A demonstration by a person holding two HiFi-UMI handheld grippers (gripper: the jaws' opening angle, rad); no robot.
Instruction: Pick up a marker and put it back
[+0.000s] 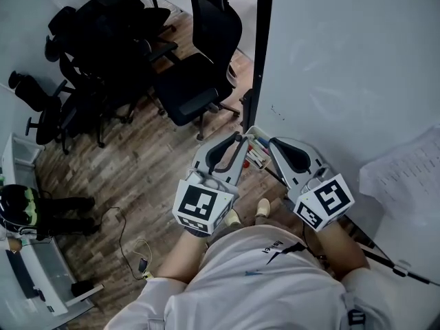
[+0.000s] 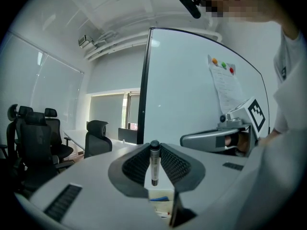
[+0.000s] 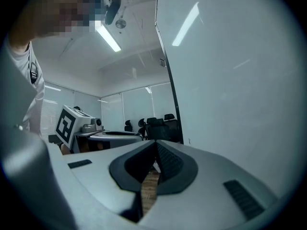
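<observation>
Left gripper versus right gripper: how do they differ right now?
The left gripper clamps a marker upright between its jaws; the right gripper holds nothing. The left gripper's jaws stand apart around the marker; the right gripper's meet at the tips. Both are grey with black ribbed pads.

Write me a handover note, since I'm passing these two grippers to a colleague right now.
Left gripper: shut on the grey marker with a black cap, held upright.
Right gripper: shut, empty, beside the left one.
White marker tray: at the foot of the large whiteboard, just beyond the left jaws.
Done: marker picked up.
Left: lower it into the tray and release.
</observation>
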